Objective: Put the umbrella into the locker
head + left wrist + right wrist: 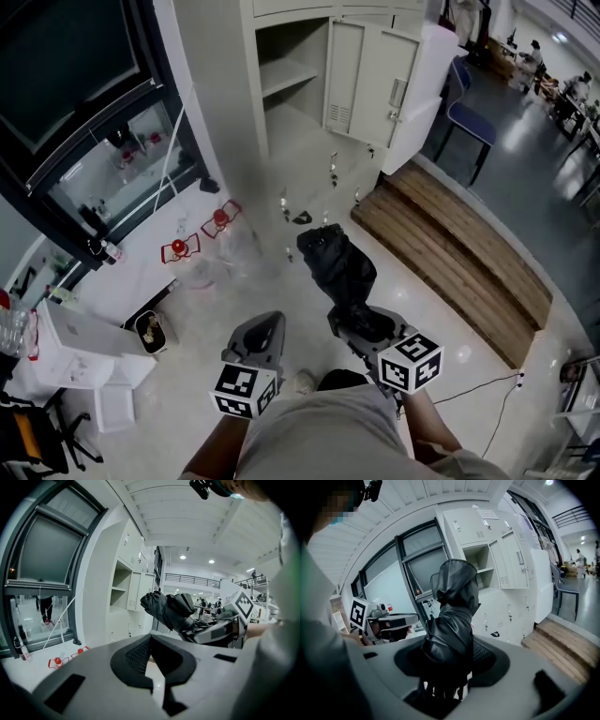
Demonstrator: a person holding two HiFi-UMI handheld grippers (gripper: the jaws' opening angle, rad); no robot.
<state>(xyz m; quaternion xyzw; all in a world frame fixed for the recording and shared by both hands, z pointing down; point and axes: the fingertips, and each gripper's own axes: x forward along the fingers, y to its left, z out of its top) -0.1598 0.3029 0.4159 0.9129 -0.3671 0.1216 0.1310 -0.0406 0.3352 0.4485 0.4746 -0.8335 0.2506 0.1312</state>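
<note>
Step in hand, as judged: carry to the locker (251,84). The right gripper (354,321) has its fingers clamped on one end of the folded black umbrella (336,265), which is held above the floor, well apart from the locker. The left gripper (265,330) has its fingers slightly spread, with nothing between them. Keep the clamp firm and lead with the free end, clear of the open door (367,80). In the head view, the long axis runs from the fingers toward 11 o'clock, with the free end toward the locker
</note>
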